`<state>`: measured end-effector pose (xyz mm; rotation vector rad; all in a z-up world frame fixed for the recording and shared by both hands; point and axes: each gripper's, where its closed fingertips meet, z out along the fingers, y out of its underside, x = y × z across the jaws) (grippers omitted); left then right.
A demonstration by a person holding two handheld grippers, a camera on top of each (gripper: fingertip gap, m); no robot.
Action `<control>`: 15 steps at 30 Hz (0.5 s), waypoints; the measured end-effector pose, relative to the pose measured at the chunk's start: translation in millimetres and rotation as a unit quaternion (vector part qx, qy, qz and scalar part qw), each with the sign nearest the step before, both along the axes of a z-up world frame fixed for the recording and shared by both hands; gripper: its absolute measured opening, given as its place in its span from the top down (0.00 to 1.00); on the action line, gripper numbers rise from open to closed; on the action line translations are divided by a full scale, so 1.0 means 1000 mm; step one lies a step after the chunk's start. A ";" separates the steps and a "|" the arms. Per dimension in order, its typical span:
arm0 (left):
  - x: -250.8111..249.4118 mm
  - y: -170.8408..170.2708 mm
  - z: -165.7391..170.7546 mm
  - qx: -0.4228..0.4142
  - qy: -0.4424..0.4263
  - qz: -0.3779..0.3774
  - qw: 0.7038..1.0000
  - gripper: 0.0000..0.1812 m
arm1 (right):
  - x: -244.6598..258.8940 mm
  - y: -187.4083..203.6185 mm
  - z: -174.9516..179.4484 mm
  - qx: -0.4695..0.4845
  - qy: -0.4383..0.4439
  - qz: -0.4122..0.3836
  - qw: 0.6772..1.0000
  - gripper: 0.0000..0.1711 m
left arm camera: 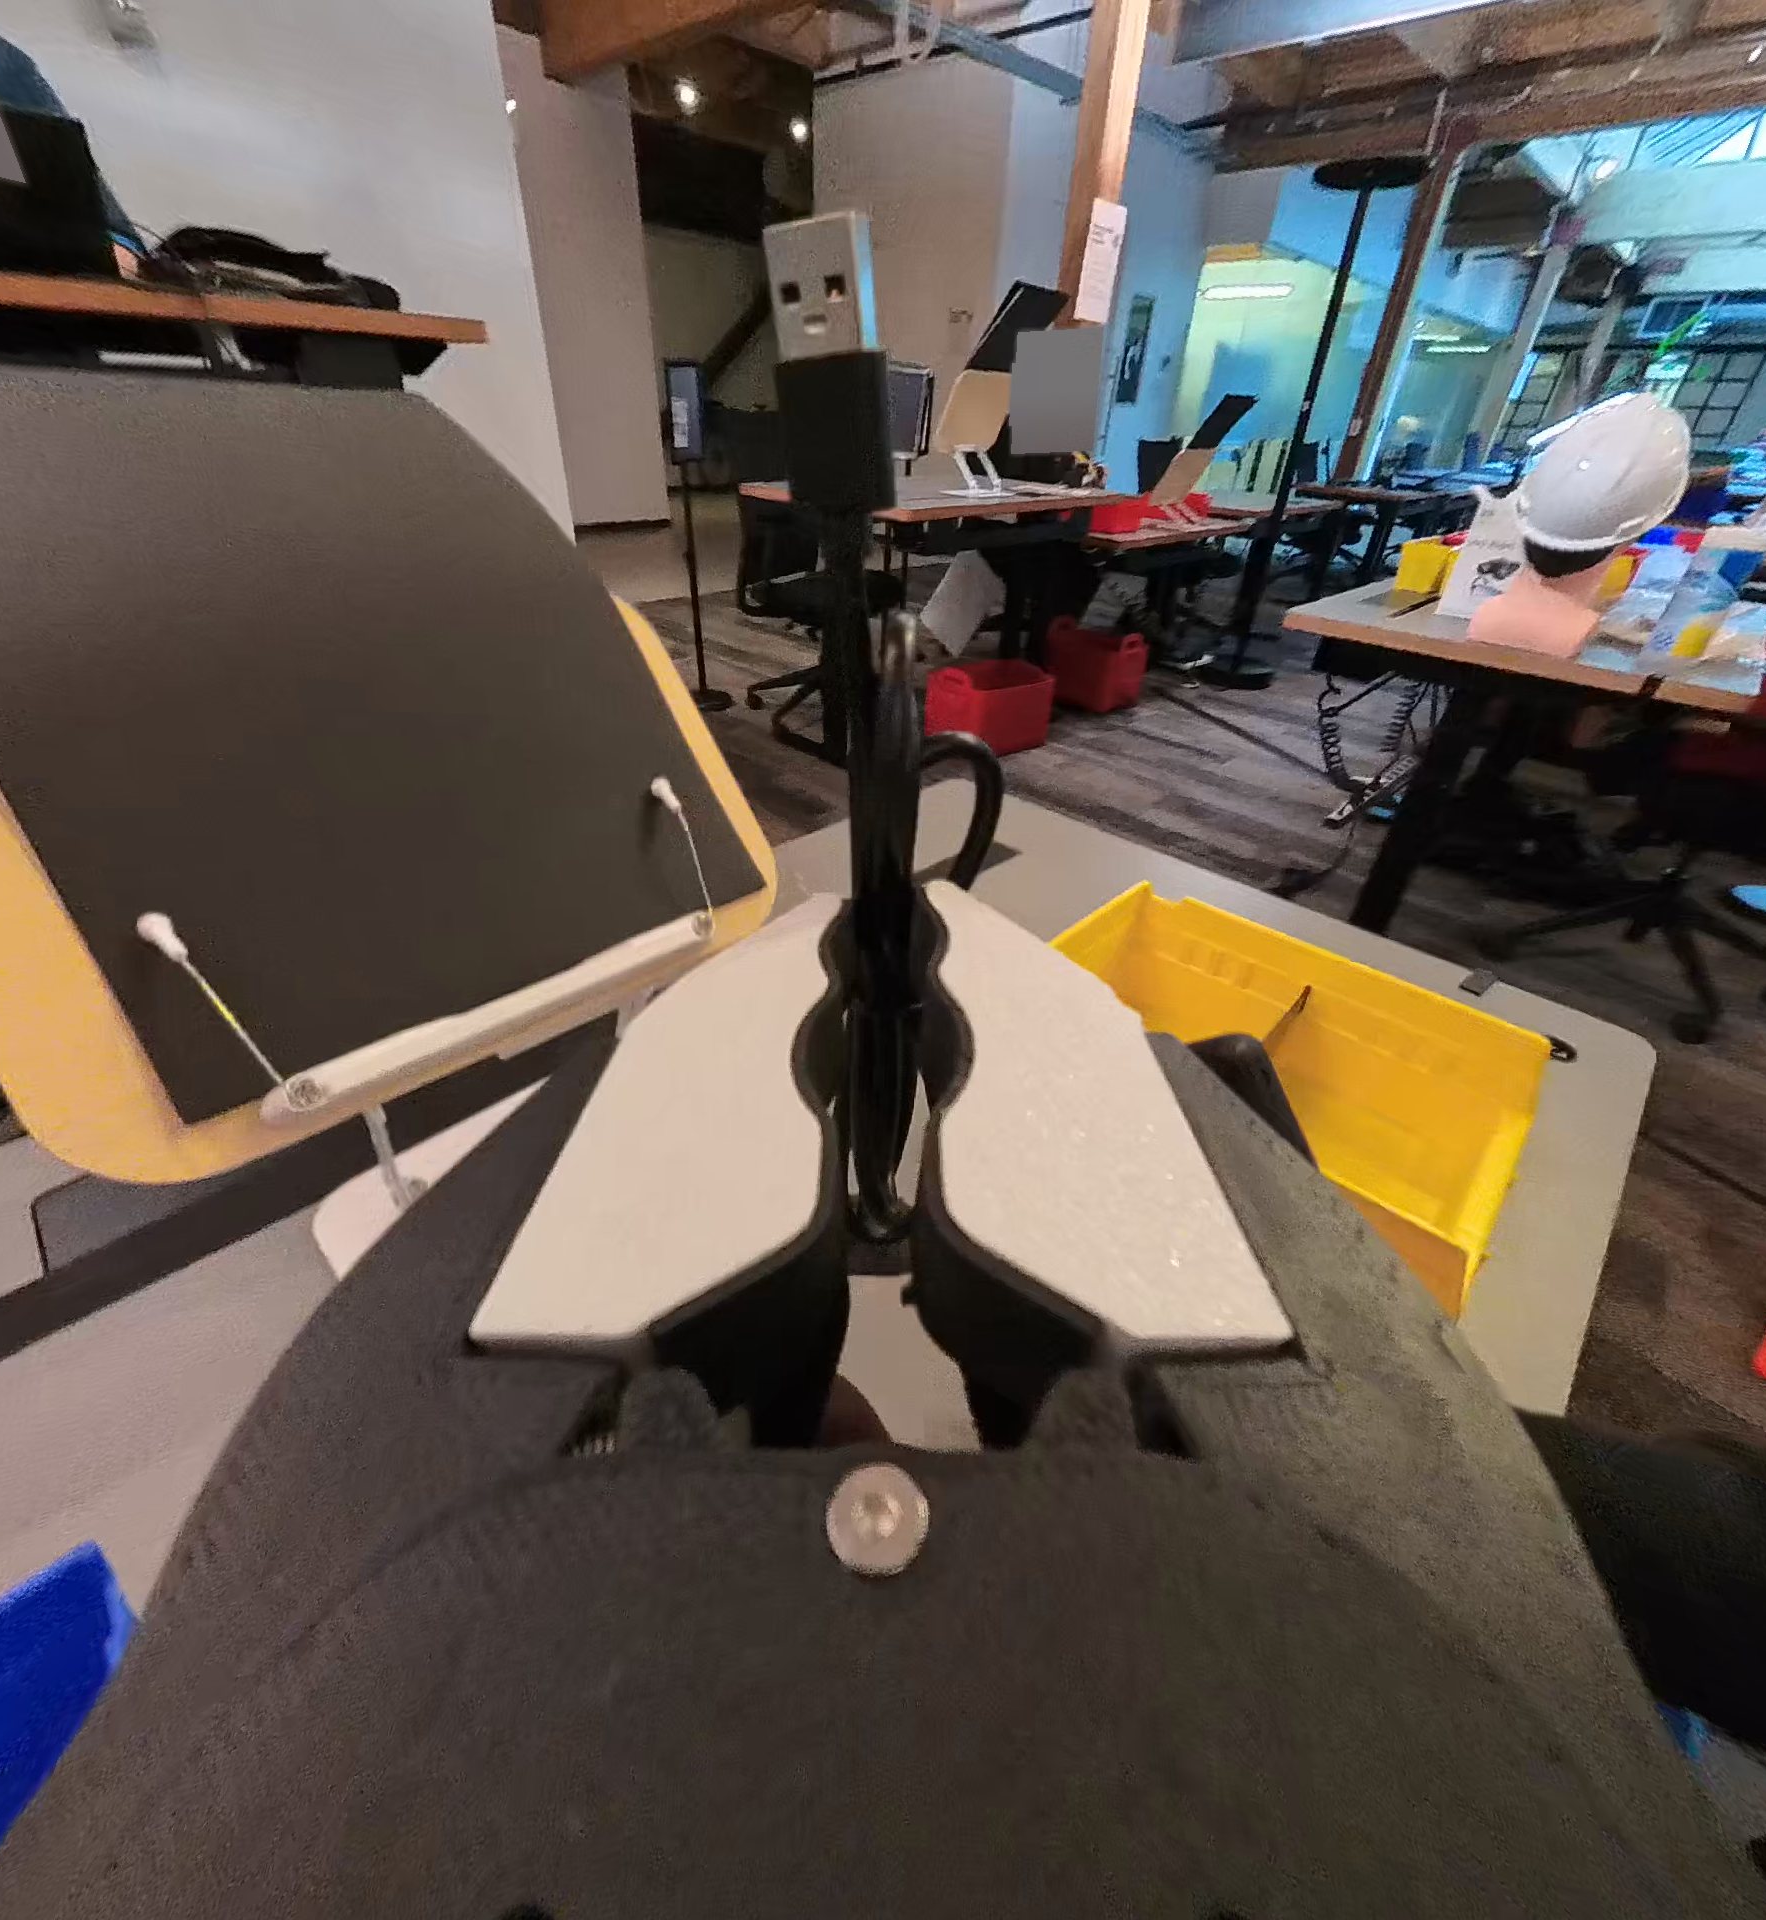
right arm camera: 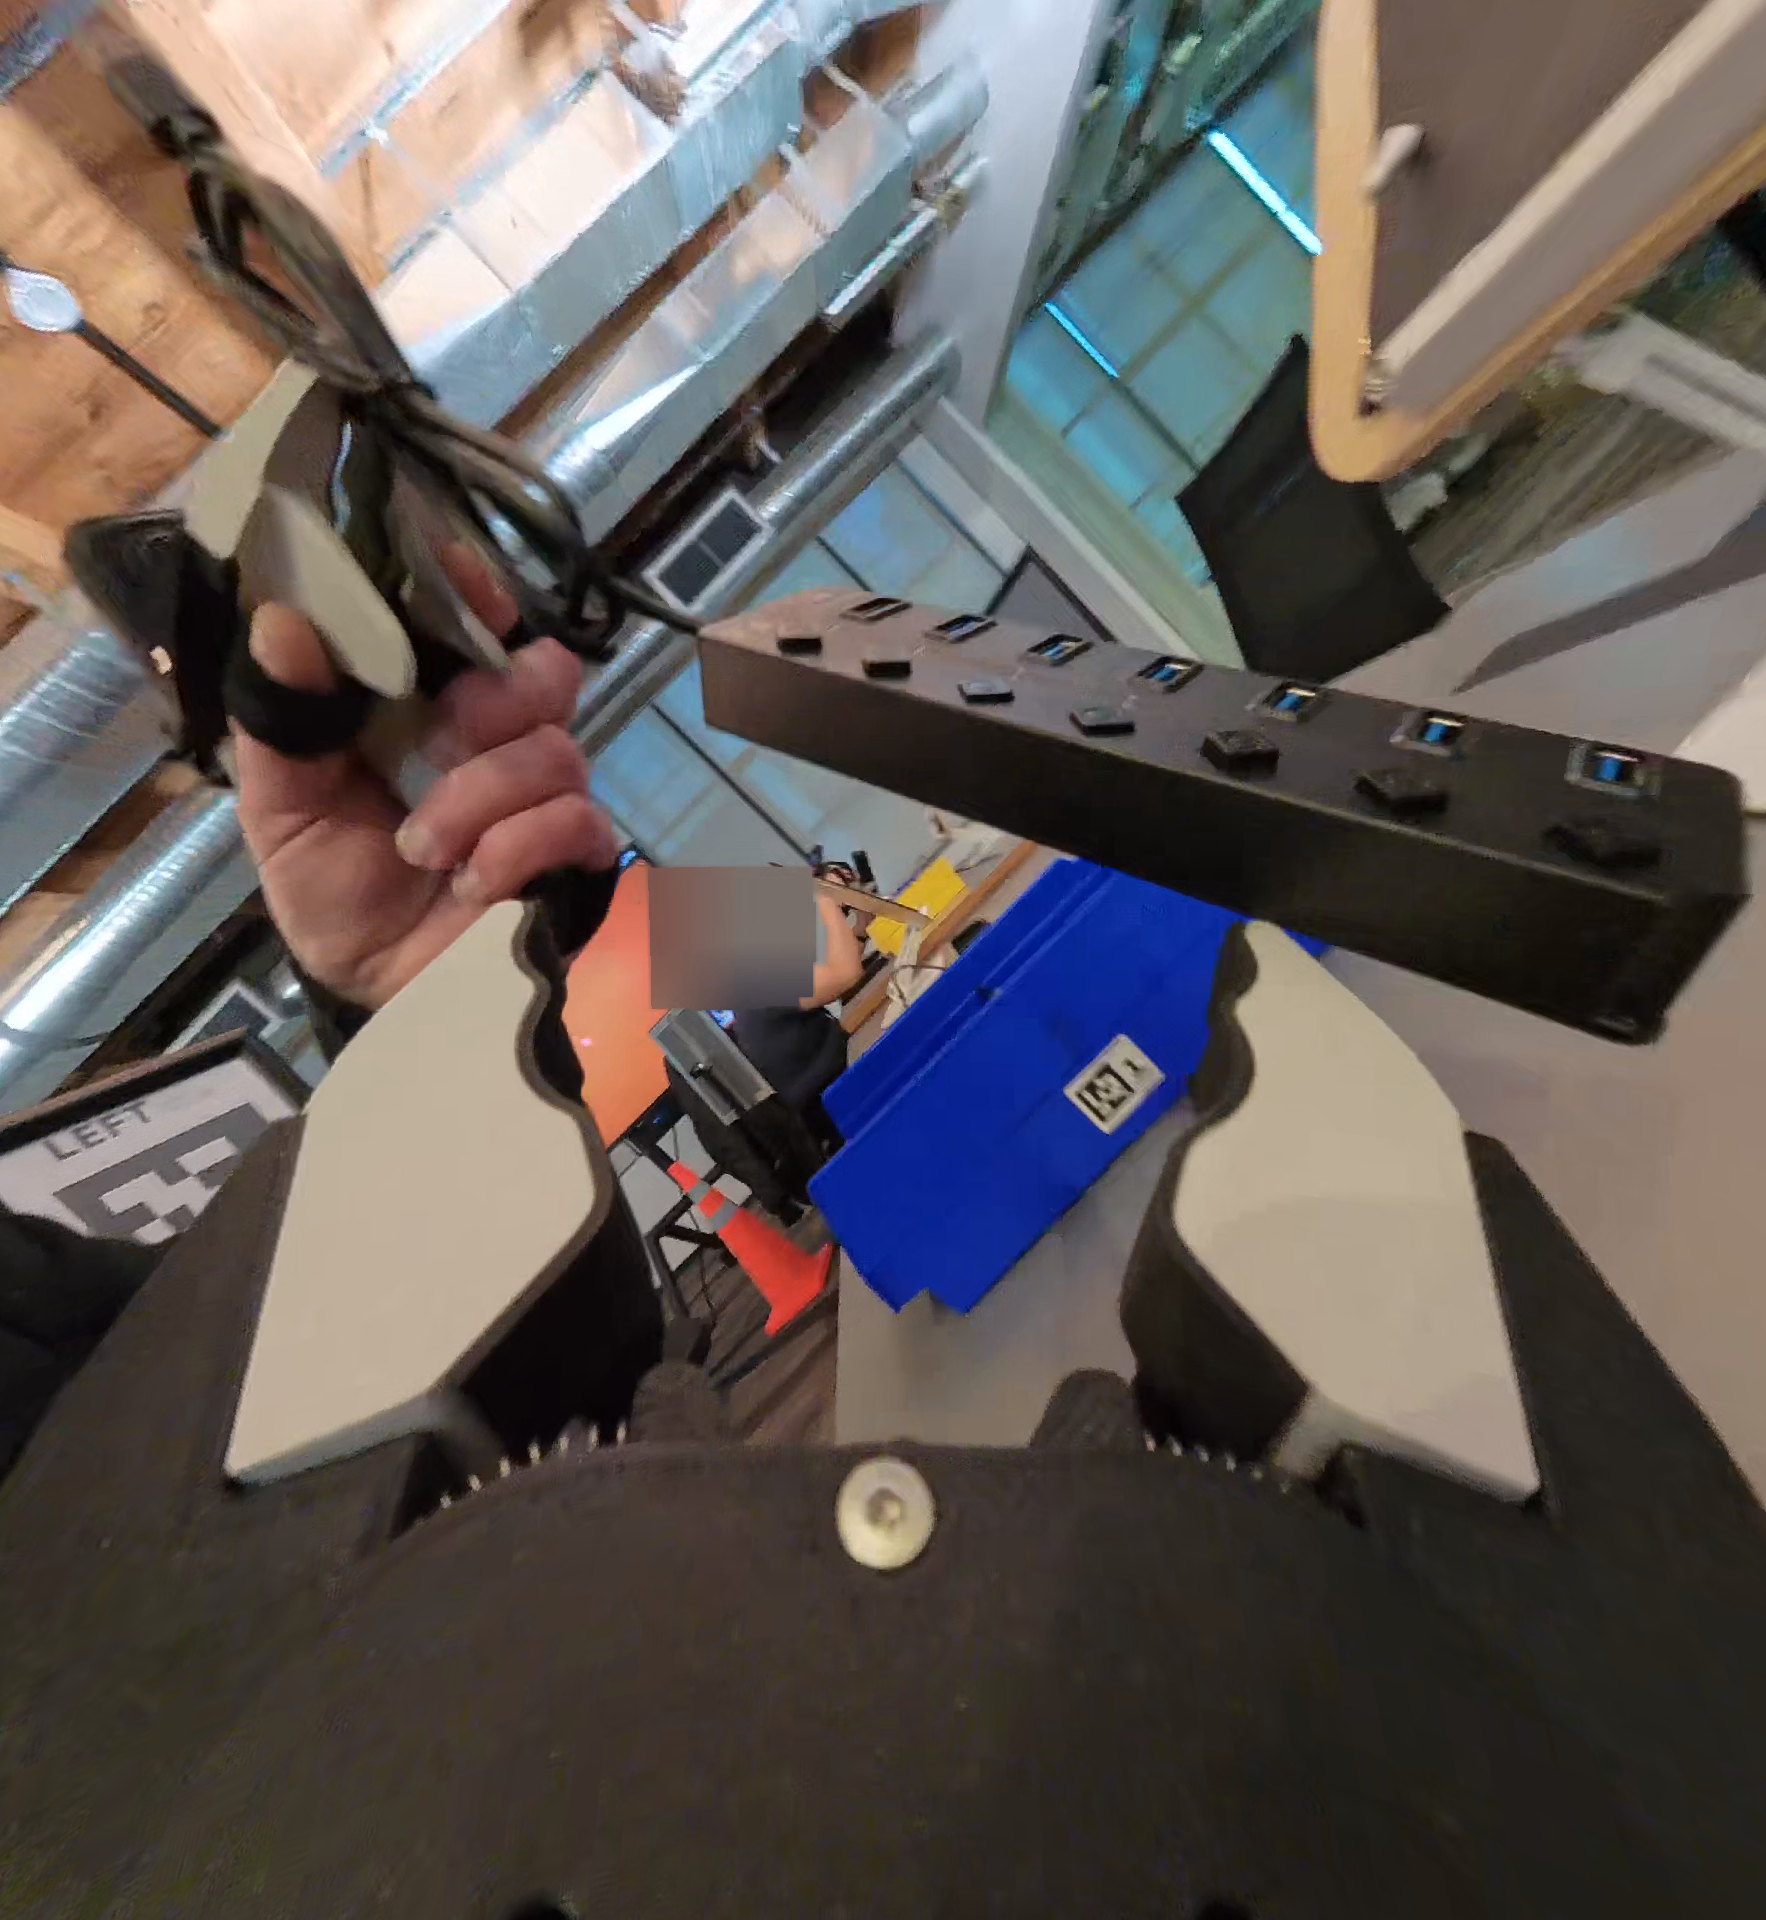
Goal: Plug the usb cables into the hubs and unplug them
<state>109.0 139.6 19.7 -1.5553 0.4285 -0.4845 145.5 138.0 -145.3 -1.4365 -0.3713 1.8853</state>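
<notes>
The left gripper (left arm camera: 884, 935) is clamped on a bundle of black usb cable (left arm camera: 884, 1039), its two pale-faced fingers (left arm camera: 692, 1122) pressed in on the cord from either side. The cable rises straight ahead of the fingertips and ends in a plug (left arm camera: 825, 353) with a black body and a silver metal shell, standing upright in the air well beyond the tips. A loop of the same cord curls out just to the right of the fingertips. Off to that gripper's right and lower sits a yellow bin (left arm camera: 1357, 1060) on a grey table (left arm camera: 1585, 1174); to its left leans a dark board with a pale wooden rim (left arm camera: 235, 727). The right gripper (right arm camera: 884, 997) stands wide apart and holds nothing. Just ahead of its right fingertip floats a long black hub (right arm camera: 1274, 800), tilted, with a row of blue ports and a row of buttons facing up; what carries it I cannot tell. Farther ahead to the left, a hand (right arm camera: 391, 810) grips the other gripper with the cable bundle. A blue bin (right arm camera: 983, 1122) lies between the open fingers, farther off.
</notes>
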 end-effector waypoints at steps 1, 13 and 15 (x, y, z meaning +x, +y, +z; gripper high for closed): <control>0.000 0.000 -0.005 -0.006 -0.001 -0.001 1.000 0.95 | 0.001 0.003 -0.006 -0.013 -0.009 0.000 1.000 0.31; 0.020 0.001 -0.032 -0.051 -0.039 -0.016 0.998 0.96 | -0.053 -0.048 -0.032 -0.173 0.036 0.176 0.968 0.29; 0.020 0.000 -0.025 -0.047 -0.056 -0.017 0.997 0.96 | -0.056 -0.053 -0.024 -0.179 0.061 0.186 0.964 0.28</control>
